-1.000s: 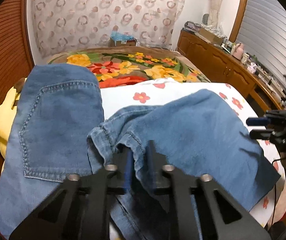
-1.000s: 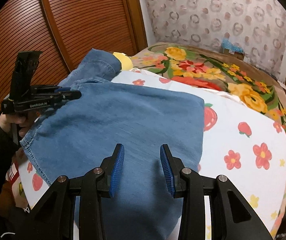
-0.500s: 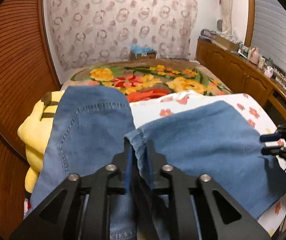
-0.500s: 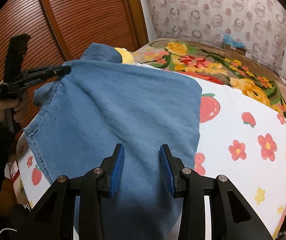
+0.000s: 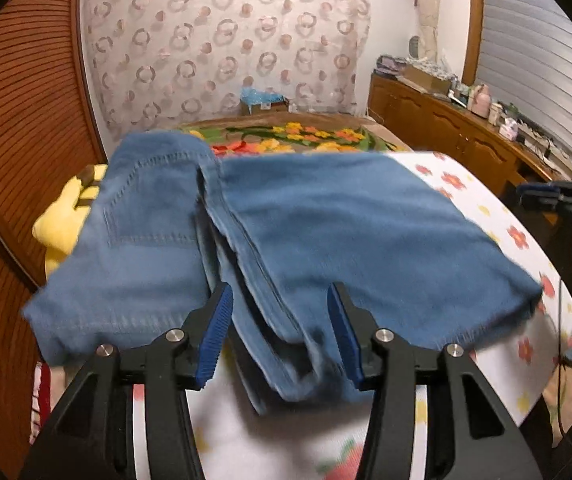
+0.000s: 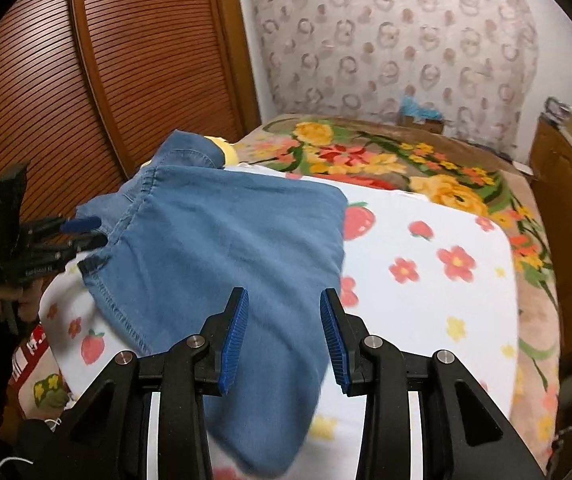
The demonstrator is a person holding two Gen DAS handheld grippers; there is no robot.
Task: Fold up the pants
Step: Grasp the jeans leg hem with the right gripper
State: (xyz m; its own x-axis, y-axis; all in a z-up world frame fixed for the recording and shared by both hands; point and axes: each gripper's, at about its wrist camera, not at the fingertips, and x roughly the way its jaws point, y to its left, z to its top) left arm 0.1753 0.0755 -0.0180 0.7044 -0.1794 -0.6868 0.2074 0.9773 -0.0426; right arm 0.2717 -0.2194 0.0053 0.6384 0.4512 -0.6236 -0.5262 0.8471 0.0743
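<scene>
Change since half a second back: left gripper (image 5: 280,338) was clamped on a denim hem; its blue ribbed pads now stand wide apart with nothing between them, cloth lying just beyond. Right gripper (image 6: 284,334) unchanged, fingers apart, hovering over the near end of the cloth without touching.

Bed (image 6: 438,292): largest thing in view, white sheet printed with red flowers and strawberries; beyond it a brown blanket with yellow and orange blooms.

Pants (image 5: 326,232): blue denim, soft and matte, lying on the bed's near half toward the slatted wooden door (image 6: 134,60). Legs folded back over the seat, forming a broad flat panel; back pocket with double stitching shows on the door side of the fold. Hem edges stitched, slightly frayed at one corner. Edges blurred in both views.

Yellow plush (image 5: 64,220): partly under the pants, at the bed's door-side edge.

Wooden cabinet (image 5: 438,128): along the bed's far side from the door, top cluttered with small items.
</scene>
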